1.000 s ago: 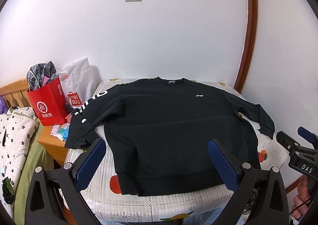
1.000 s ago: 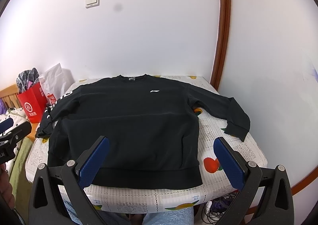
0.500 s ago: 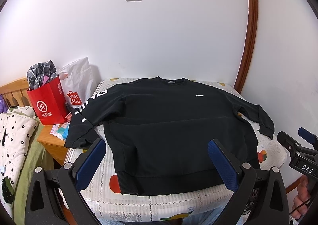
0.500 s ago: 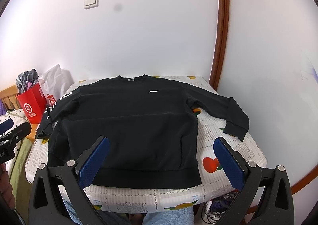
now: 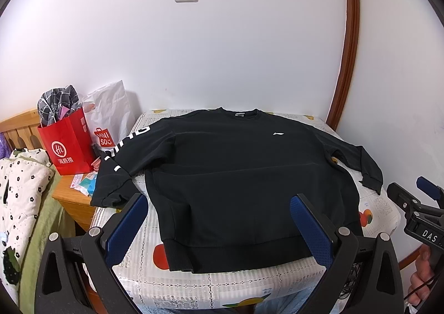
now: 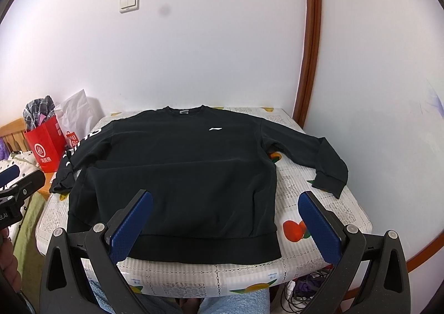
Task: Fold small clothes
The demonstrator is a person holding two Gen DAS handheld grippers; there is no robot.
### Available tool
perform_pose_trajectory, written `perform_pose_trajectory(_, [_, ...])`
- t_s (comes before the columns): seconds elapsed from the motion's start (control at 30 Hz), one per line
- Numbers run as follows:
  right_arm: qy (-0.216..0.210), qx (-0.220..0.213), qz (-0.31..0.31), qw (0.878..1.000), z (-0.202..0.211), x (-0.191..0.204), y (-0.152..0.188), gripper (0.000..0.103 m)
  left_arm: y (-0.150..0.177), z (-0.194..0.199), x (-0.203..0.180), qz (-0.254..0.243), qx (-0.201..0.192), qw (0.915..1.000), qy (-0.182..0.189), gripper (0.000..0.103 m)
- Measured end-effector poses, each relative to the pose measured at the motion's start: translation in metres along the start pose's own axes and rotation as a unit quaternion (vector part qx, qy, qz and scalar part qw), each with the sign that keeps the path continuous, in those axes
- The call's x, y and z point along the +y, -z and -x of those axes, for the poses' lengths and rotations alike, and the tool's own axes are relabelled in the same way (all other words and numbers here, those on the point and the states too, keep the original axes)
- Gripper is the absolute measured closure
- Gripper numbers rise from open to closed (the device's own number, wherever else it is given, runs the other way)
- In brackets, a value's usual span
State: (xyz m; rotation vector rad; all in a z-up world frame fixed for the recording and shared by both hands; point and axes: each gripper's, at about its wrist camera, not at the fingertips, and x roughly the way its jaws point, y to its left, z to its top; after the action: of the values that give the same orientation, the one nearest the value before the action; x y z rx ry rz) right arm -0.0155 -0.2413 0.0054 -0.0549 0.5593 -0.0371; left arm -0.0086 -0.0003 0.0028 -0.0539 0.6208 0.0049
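Note:
A black sweatshirt (image 5: 236, 175) with a small white chest logo lies flat, front up, on a table with a fruit-print cloth (image 5: 144, 266); it also shows in the right wrist view (image 6: 180, 175). Its left sleeve, with white lettering, hangs off the table's left edge (image 5: 111, 178). Its right sleeve (image 6: 319, 158) lies bent on the cloth. My left gripper (image 5: 219, 205) is open and empty, above the hem. My right gripper (image 6: 224, 203) is open and empty, above the hem's right part. Neither touches the cloth.
A red paper bag (image 5: 66, 144) and a white bag (image 5: 111, 117) stand on a wooden nightstand (image 5: 72, 197) left of the table. Spotted bedding (image 5: 16, 192) lies further left. White walls and a brown wooden trim (image 5: 347, 50) stand behind. Cables (image 6: 305, 286) lie on the floor at right.

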Motion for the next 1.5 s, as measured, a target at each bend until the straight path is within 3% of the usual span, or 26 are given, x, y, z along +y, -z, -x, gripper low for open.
perform_pose_trajectory(0.97, [0.001,-0.005,0.005,1.0,0.0,0.004,0.003,0.0,-0.007,-0.007,0.0,-0.003,0.0,1.0,0.006,0.0])
perform_pose_trajectory(1.27, [-0.009,0.008,0.003,1.0,-0.027,0.01,0.008,0.0,0.006,-0.045,0.012,0.0,0.031,0.9995,-0.002,0.0])
perform_pose_trajectory(1.5, [-0.045,0.039,0.0,0.998,-0.074,0.021,0.018,0.0,0.022,-0.098,0.055,0.028,0.078,0.9961,-0.03,0.001])
